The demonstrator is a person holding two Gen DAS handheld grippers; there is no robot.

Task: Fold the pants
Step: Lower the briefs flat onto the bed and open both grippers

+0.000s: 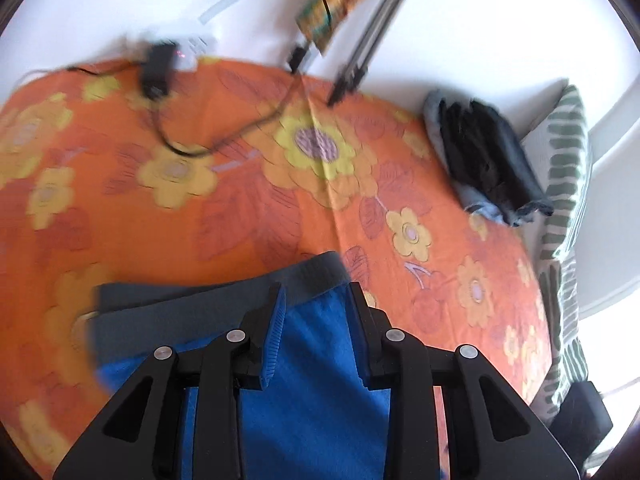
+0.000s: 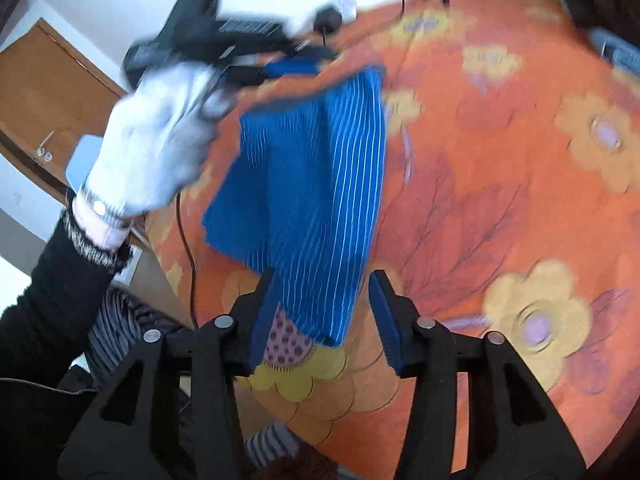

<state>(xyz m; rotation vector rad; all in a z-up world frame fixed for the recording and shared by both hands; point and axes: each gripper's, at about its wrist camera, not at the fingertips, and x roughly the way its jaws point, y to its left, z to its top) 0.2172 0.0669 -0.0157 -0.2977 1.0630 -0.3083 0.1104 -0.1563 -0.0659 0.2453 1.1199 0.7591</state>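
Pants [image 2: 304,184] (ribbed blue knit), grey waistband [image 1: 224,300], floral bedspread [image 1: 240,208]

A: On my left feed, daylight floods in from the right; the white wall [image 1: 500,20] is blown out, and the black cable [image 1: 192,148] is smeared.

B: My right feed is blurrier: the white-gloved hand [image 2: 160,148] streaks, the orange floral bedspread [image 2: 500,200] softens, and fisheye curvature darkens every corner.

gloved hand [image 2: 160,140] motion-blurred, pants [image 1: 312,400] cut off
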